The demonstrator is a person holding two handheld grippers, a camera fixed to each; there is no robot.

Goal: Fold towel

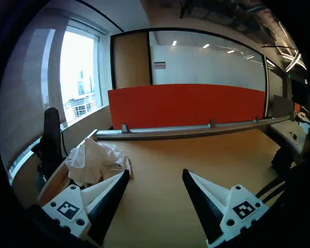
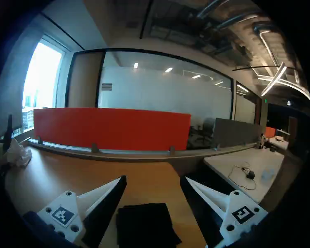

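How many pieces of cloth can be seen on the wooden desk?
2. A crumpled white cloth lies at the desk end by the window; a folded black cloth lies flat close below the open right tool. More may be out of view.

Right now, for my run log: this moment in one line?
left hand-held gripper: open | right hand-held gripper: open, near black folded cloth | white crumpled cloth: on desk
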